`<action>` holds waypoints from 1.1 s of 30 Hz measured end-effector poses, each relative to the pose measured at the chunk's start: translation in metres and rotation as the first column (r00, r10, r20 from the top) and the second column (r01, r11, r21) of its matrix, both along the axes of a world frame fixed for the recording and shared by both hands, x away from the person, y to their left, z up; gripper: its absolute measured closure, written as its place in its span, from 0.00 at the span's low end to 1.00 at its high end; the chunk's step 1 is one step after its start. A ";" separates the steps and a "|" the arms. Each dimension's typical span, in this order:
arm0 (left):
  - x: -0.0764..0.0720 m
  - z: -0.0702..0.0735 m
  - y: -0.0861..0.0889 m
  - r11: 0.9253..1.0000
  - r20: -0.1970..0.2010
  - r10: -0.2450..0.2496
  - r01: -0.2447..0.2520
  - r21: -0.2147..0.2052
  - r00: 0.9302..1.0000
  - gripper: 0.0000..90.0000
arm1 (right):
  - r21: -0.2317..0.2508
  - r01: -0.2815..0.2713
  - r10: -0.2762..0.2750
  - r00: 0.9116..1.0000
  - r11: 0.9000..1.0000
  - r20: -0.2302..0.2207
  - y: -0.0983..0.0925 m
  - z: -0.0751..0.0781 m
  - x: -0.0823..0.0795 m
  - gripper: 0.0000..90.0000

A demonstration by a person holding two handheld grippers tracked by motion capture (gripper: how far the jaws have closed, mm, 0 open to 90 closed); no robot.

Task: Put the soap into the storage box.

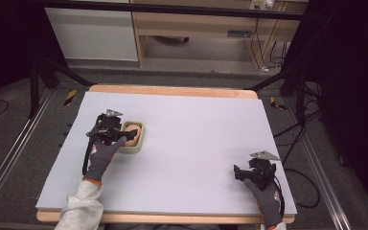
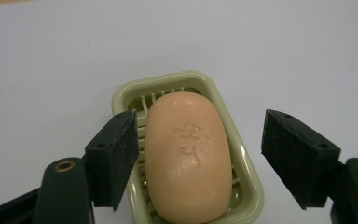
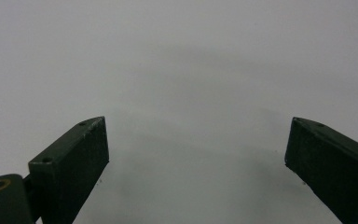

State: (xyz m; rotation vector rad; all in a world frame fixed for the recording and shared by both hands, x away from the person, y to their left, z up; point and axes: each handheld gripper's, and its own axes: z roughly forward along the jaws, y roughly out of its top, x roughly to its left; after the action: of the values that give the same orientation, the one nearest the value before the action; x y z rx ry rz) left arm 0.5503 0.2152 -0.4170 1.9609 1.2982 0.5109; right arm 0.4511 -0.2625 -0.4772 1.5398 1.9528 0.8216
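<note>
Left gripper point(image 2: 199, 161) stands with its jaws spread wide, one on each side of a peach-coloured bar of soap point(image 2: 188, 156), and neither pad touches the bar. In the left gripper view the left pad point(image 2: 116, 156) is just beside the soap and over the rim of the dish, while the right pad is well apart from it. The soap lies flat in a pale green soap dish point(image 2: 121, 93) with a slotted bottom. An embossed mark is pressed into the top of the bar, something like characters or a small emblem, but I cannot read it. In the high view the dish point(image 1: 140, 139) sits on the left half of the grey table top point(image 1: 196, 134), with the left gripper point(image 1: 120, 134) above its near-left edge. At the near right corner the right gripper point(image 1: 242, 173) rests low over the bare surface, its jaws also wide apart and holding nothing; the right gripper view shows plain grey board between them.
</note>
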 end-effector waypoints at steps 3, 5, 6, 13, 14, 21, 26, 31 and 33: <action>-0.005 0.001 0.002 1.000 0.018 -0.004 0.004 0.004 1.000 0.29 | 0.000 0.003 -0.003 1.000 1.000 0.001 -0.001 0.000 0.000 0.07; -0.011 0.001 0.006 1.000 0.038 0.004 -0.004 0.000 0.999 0.29 | 0.002 0.010 -0.010 1.000 1.000 0.004 -0.001 0.000 0.000 0.07; -0.017 0.001 0.012 1.000 0.057 0.014 -0.014 -0.002 0.998 0.29 | 0.004 0.013 -0.013 1.000 1.000 0.004 -0.001 0.000 0.000 0.07; -0.033 0.000 0.029 0.999 0.094 0.032 -0.028 -0.042 0.995 0.30 | 0.002 0.018 -0.018 1.000 1.000 0.008 -0.002 0.001 -0.001 0.07; -0.039 -0.001 0.035 0.998 0.105 0.031 -0.026 -0.051 0.994 0.30 | 0.000 0.020 -0.020 1.000 1.000 0.011 -0.003 0.001 -0.001 0.07; -0.054 -0.008 0.042 1.000 0.116 0.012 -0.009 -0.027 0.993 0.30 | 0.011 0.036 -0.036 0.999 0.999 0.011 -0.005 0.002 -0.002 0.07; -0.068 -0.020 0.047 1.000 0.107 0.007 -0.006 -0.010 0.994 0.30 | 0.014 0.044 -0.044 0.999 0.999 0.017 -0.008 0.002 -0.002 0.07; -0.079 -0.030 0.056 1.000 0.096 0.025 -0.024 -0.007 0.995 0.30 | 0.017 0.059 -0.059 0.998 0.998 0.017 -0.011 0.002 -0.002 0.07; -0.082 -0.035 0.059 0.999 0.087 0.033 -0.033 -0.001 0.996 0.30 | 0.013 0.062 -0.063 0.998 0.998 0.019 -0.013 0.002 -0.002 0.07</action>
State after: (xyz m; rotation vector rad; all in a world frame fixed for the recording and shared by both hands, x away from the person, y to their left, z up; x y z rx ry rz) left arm 0.4680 0.2744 -0.4522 1.8992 1.2779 0.6060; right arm 0.4487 -0.2754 -0.4747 1.5857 1.8791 0.8212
